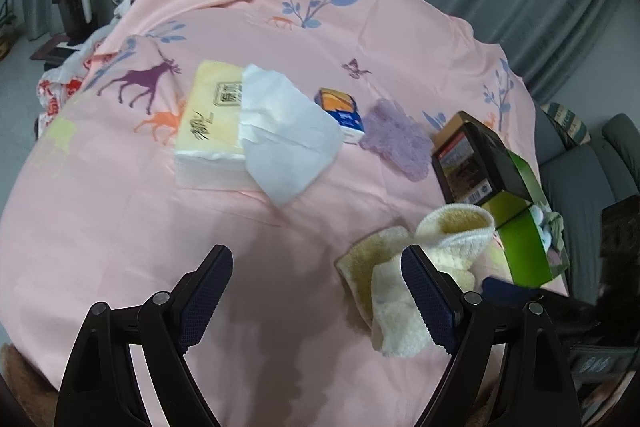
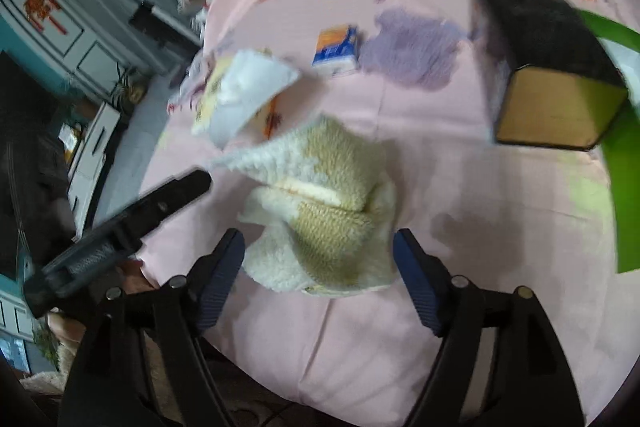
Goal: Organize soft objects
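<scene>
On the pink-sheeted surface [image 1: 120,207], the left tool [image 1: 316,291] hangs with its jaws wide and nothing between them; from its own view the cream towel [image 1: 404,267] lies off at about three o'clock, partly behind its right finger, so this tool would have to swing sideways to reach it. Further out at eleven to twelve o'clock sit the tissue pack [image 1: 212,123] with a loose tissue [image 1: 280,131] draped over it, then a small blue packet [image 1: 340,111] and a purple cloth [image 1: 396,139] at about one o'clock. The right tool [image 2: 318,255] is also spread wide and empty, and in its view the towel [image 2: 332,203] lies dead ahead at twelve o'clock, its near end already between the two fingers. The crumpled bundle's long axis seems to run from near to far, roughly along the tool's reach, so the jaws would close across its narrow width. The right tool is plainly the nearer and better lined up. The black box [image 2: 548,67] stands at two o'clock, well apart.
</scene>
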